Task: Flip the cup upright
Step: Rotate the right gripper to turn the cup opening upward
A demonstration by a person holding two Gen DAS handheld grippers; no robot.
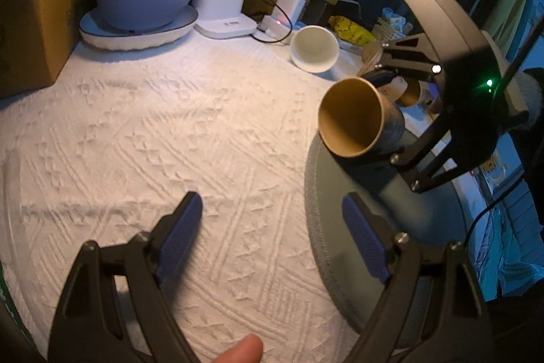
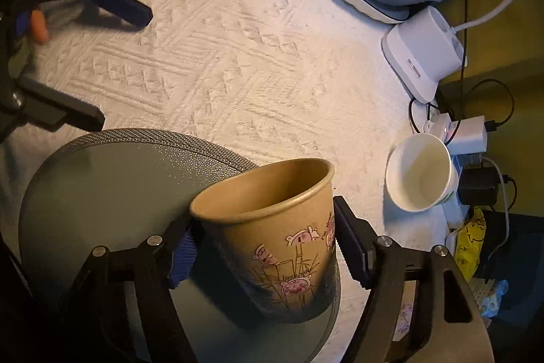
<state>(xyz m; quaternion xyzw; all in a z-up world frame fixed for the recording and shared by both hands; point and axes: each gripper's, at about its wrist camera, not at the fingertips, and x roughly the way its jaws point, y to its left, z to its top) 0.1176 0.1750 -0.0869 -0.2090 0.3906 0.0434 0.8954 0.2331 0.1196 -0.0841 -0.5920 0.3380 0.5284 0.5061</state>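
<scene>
A brown paper cup [image 2: 272, 240] with cartoon prints is held between the fingers of my right gripper [image 2: 261, 244], over a round grey mat [image 2: 102, 193]. Its mouth points up and away, tilted. In the left wrist view the cup [image 1: 357, 118] shows its open mouth, with the right gripper [image 1: 391, 111] clamped on it above the mat [image 1: 391, 227]. My left gripper [image 1: 272, 237] is open and empty, low over the white cloth at the mat's left edge. It also shows in the right wrist view [image 2: 115, 63].
A white paper cup [image 1: 314, 48] [image 2: 420, 176] lies on its side near the back. Behind are a blue bowl on a white plate [image 1: 142, 2], a white lamp base [image 1: 224, 9], chargers and cables [image 1: 285, 5], and a cardboard box [image 1: 37, 16] at left.
</scene>
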